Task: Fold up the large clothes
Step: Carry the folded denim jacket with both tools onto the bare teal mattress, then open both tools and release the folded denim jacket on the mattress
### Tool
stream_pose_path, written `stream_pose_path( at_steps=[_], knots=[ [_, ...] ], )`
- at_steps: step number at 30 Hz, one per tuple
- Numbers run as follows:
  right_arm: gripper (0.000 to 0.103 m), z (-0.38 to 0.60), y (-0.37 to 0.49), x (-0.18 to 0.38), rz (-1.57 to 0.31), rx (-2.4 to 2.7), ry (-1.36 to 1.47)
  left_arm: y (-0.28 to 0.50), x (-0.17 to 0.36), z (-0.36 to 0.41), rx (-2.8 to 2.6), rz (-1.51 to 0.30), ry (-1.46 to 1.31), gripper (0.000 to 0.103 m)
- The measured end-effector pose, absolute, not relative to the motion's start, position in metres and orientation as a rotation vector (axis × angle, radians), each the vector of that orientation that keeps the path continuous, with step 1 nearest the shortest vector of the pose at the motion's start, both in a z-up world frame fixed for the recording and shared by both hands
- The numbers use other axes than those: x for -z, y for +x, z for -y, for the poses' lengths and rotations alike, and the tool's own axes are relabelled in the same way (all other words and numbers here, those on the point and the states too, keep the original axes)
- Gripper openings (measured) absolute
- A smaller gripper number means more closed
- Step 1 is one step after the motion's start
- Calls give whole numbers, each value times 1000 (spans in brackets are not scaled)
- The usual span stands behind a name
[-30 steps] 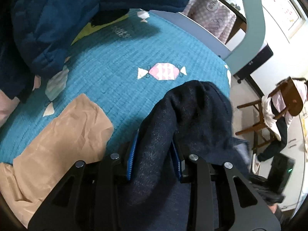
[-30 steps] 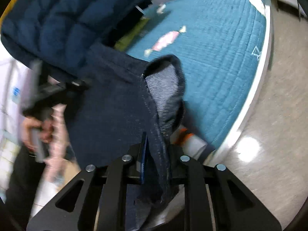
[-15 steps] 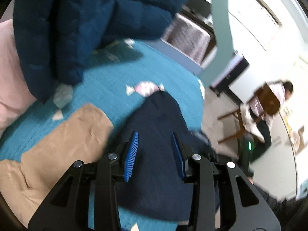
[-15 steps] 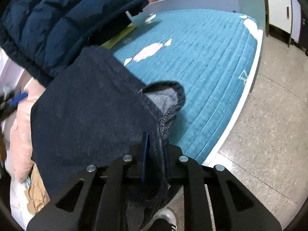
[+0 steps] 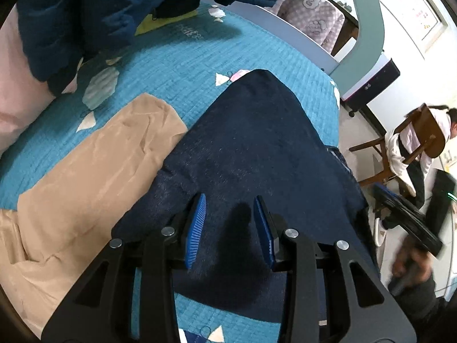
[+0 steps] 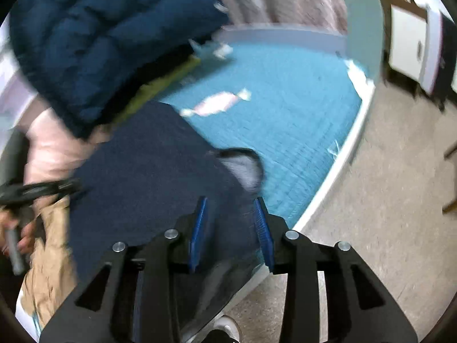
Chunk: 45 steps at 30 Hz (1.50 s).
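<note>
- The dark navy garment (image 5: 257, 143) lies spread on the teal quilt (image 5: 177, 65) at the near edge of the bed, one end pointing away toward the pink candy print (image 5: 238, 75) and the other reaching the bed rim beside the floor.
- Its long axis runs away from both cameras, roughly in line with each tool's fingers, so its nearest edge is crosswise to them.
- One corner of the navy garment (image 6: 160, 165) shows a lighter grey lining (image 6: 242, 168) turned up near the white bed edge (image 6: 340, 165); whether this is a cuff or a hem I cannot tell.
- The left gripper (image 5: 230, 224) hangs directly over the near part of the cloth, blue pads parted with bare fabric showing between them, holding nothing.
- The right gripper (image 6: 230, 223) is likewise spread wide and empty, placed over the garment's floor-side edge just short of the grey lining; this view is blurred.
- Judged from this, each tool is about equally close to its own near corner, left toward the tan side, right toward the floor side; the next grasp looks to be those two corners.
- A tan garment (image 5: 94, 177) lies beside the navy one on the left, its edge touching or slightly under it.
- A blue puffer jacket (image 5: 94, 14) is heaped at the far end of the bed, apart from the navy cloth.
</note>
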State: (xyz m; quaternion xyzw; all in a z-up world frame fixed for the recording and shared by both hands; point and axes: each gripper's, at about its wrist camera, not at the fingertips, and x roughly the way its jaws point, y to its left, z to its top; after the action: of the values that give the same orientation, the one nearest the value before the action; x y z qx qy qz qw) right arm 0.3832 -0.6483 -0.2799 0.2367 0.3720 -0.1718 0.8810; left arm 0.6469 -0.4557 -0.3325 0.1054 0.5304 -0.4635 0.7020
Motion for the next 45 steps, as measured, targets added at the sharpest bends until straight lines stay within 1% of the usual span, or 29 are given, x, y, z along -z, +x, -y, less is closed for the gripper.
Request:
stream_pose_path(
  at_steps=[2, 4, 5, 6, 7, 8, 9, 12, 15, 16, 17, 18, 19, 20, 21, 23, 26, 27, 28, 29, 30, 31, 32, 34, 37, 42, 45],
  knots=[
    [33, 621, 381, 271, -782, 243, 466, 647, 335, 457, 1028, -1175, 236, 36],
    [29, 589, 383, 282, -863, 105, 485, 650, 338, 459, 1028, -1181, 226, 36],
    [30, 579, 383, 291, -907, 66, 495, 652, 340, 459, 1026, -1188, 219, 36],
    [29, 565, 380, 306, -959, 73, 468, 653, 342, 460, 1028, -1194, 214, 33],
    [27, 560, 380, 316, -986, 78, 449, 655, 343, 460, 1026, -1203, 208, 26],
    [26, 558, 380, 330, -1028, 79, 457, 657, 345, 460, 1014, -1218, 209, 11],
    [25, 559, 380, 348, -1049, 88, 498, 661, 348, 459, 1002, -1226, 202, 5],
    [24, 556, 385, 354, -1054, 99, 467, 671, 356, 452, 993, -1274, 116, 4],
    [24, 556, 386, 348, -1076, 110, 455, 666, 348, 447, 1017, -1243, 91, 6],
    [26, 554, 385, 341, -1080, 122, 444, 663, 343, 444, 1036, -1230, 79, 10],
    [28, 551, 384, 332, -1063, 138, 429, 656, 332, 434, 1075, -1193, 58, 24],
    [30, 545, 383, 320, -1038, 158, 399, 650, 325, 425, 1097, -1167, 44, 47],
    [35, 541, 383, 313, -1026, 169, 382, 642, 316, 413, 1108, -1129, 34, 60],
    [39, 534, 384, 306, -1008, 169, 371, 635, 310, 404, 1104, -1093, 39, 78],
    [42, 526, 386, 299, -991, 166, 362, 627, 303, 392, 1098, -1053, 41, 81],
    [53, 505, 389, 288, -967, 167, 319, 613, 298, 367, 1100, -1032, 30, 82],
    [58, 483, 390, 281, -962, 160, 308, 594, 299, 328, 1063, -1052, -18, 87],
    [59, 474, 390, 279, -968, 170, 304, 586, 300, 317, 1048, -1059, -8, 87],
    [66, 467, 389, 278, -972, 179, 288, 580, 300, 310, 1032, -1062, 12, 87],
    [70, 459, 390, 278, -975, 187, 278, 571, 301, 300, 1012, -1068, 35, 87],
    [73, 451, 388, 276, -977, 198, 278, 564, 303, 291, 1013, -1091, 39, 87],
    [79, 447, 387, 277, -980, 206, 286, 558, 305, 282, 1016, -1111, 34, 87],
    [80, 442, 385, 277, -983, 215, 293, 551, 308, 272, 1014, -1136, 30, 87],
    [81, 427, 385, 276, -993, 232, 282, 537, 307, 253, 978, -1119, 53, 89],
    [90, 407, 383, 274, -1002, 264, 243, 523, 302, 233, 964, -1086, 68, 90],
    [90, 381, 373, 264, -996, 319, 190, 503, 304, 214, 955, -1094, 59, 91],
    [90, 370, 367, 259, -987, 326, 169, 490, 304, 206, 925, -1056, 109, 91]
  ],
)
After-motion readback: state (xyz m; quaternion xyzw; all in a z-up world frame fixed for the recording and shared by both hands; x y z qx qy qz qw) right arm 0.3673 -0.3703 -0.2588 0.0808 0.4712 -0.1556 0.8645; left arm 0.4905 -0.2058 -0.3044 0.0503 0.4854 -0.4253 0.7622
